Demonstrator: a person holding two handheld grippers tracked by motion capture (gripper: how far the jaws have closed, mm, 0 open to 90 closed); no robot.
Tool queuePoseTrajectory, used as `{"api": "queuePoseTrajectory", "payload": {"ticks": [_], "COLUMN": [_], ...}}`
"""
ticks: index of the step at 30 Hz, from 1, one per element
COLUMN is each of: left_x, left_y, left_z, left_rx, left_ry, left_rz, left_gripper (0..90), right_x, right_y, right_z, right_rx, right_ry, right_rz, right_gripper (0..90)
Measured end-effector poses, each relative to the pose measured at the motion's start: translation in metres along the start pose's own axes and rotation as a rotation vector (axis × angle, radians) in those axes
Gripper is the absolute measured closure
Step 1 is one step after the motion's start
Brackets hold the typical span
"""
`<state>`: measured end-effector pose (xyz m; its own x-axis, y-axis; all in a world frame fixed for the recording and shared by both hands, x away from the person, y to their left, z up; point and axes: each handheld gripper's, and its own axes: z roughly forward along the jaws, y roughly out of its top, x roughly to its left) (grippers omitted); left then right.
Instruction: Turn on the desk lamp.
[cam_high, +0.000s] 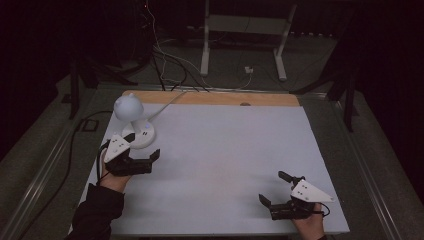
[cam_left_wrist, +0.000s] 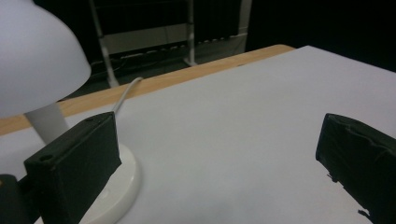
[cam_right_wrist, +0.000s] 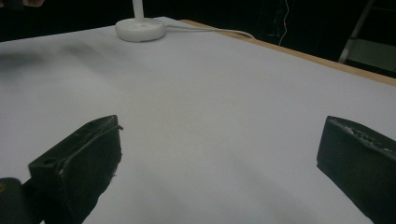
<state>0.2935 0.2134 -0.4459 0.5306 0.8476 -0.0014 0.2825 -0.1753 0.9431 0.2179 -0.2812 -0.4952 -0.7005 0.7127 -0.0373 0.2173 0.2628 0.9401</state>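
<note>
White table (cam_high: 225, 165) — lamp (cam_high: 134, 122) beside left gripper (cam_high: 144, 145)

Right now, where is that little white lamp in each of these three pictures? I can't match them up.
High view: the white lamp stands at the far left of the table, just beyond the left gripper.
Left gripper view: the lamp is at the left edge, with its base behind the left jaw.
Right gripper view: its round base sits at top left, far off.
Shared landmark: the table's wooden edge strip.
</note>
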Motion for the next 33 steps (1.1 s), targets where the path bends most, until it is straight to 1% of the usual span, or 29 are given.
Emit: {"api": "queuePoseTrajectory", "payload": {"ticks": [3,4,5,9,10,12,13,14,15,18,20,21,24,26,29,31,32,33], "left_x": [0.003,0.004,0.004,0.006,0.007,0.009,0.011,0.011,0.012,0.018,0.022,0.022,0.027,0.03,0.034,0.035,0.036,0.036], "left_y": [-0.001,-0.001,-0.001,-0.001,-0.001,-0.001,-0.002,-0.002,-0.002,-0.004,-0.006,-0.006,-0.008,-0.01,-0.012,-0.012,-0.011,-0.011], "left_z": [0.005,0.007,0.007,0.013,0.014,0.018,0.021,0.021,0.023,0.027,0.031,0.031,0.034,0.037,0.039,0.041,0.044,0.044], "left_rx": [0.01,0.014,0.014,0.014,0.014,0.017,0.022,0.022,0.02,0.025,0.03,0.03,0.034,0.046,0.065,0.078,0.098,0.098], "left_ry": [0.035,0.068,0.068,0.101,0.118,0.126,0.144,0.144,0.153,0.179,0.206,0.206,0.209,0.225,0.227,0.235,0.249,0.249], "left_rz": [0.003,-0.009,-0.009,-0.016,-0.023,-0.042,-0.047,-0.047,-0.055,-0.096,-0.112,-0.112,-0.144,-0.15,-0.185,-0.188,-0.191,-0.191], "left_gripper": [0.3,0.3,0.3,0.3,0.3,0.3,0.3,0.3,0.3,0.3,0.3,0.3,0.3,0.3,0.3,0.3,0.3,0.3], "right_x": [0.0,0.0,0.0,0.0,0.0,0.0,0.0,0.0,0.0,-0.001,-0.001,-0.001,0.0,0.0,-0.001,-0.001,-0.001,-0.001], "right_y": [0.0,0.0,0.0,0.0,0.0,0.0,0.0,0.0,0.0,0.0,0.0,0.0,-0.001,-0.001,-0.001,-0.001,-0.001,-0.001], "right_z": [0.0,0.0,0.0,0.0,0.0,0.0,0.0,0.0,0.0,0.0,0.0,0.0,0.0,0.0,0.0,0.0,0.0,0.001], "right_rx": [-0.002,-0.002,-0.001,-0.004,-0.004,-0.003,-0.001,-0.001,-0.004,-0.002,-0.002,-0.002,0.001,0.0,-0.001,0.002,0.002,0.001], "right_ry": [0.001,0.001,0.001,0.003,0.003,0.004,0.005,0.005,0.006,0.007,0.007,0.007,0.009,0.01,0.012,0.012,0.013,0.013], "right_rz": [-0.001,0.001,0.003,0.002,0.002,0.007,0.003,0.003,0.004,0.009,0.006,0.009,0.007,0.005,0.01,0.01,0.011,0.011], "right_gripper": [0.0,0.0,0.0,0.0,0.0,0.0,0.0,0.0,0.0,0.0,0.0,0.0,0.0,0.0,0.0,0.0,0.0,0.0]}}
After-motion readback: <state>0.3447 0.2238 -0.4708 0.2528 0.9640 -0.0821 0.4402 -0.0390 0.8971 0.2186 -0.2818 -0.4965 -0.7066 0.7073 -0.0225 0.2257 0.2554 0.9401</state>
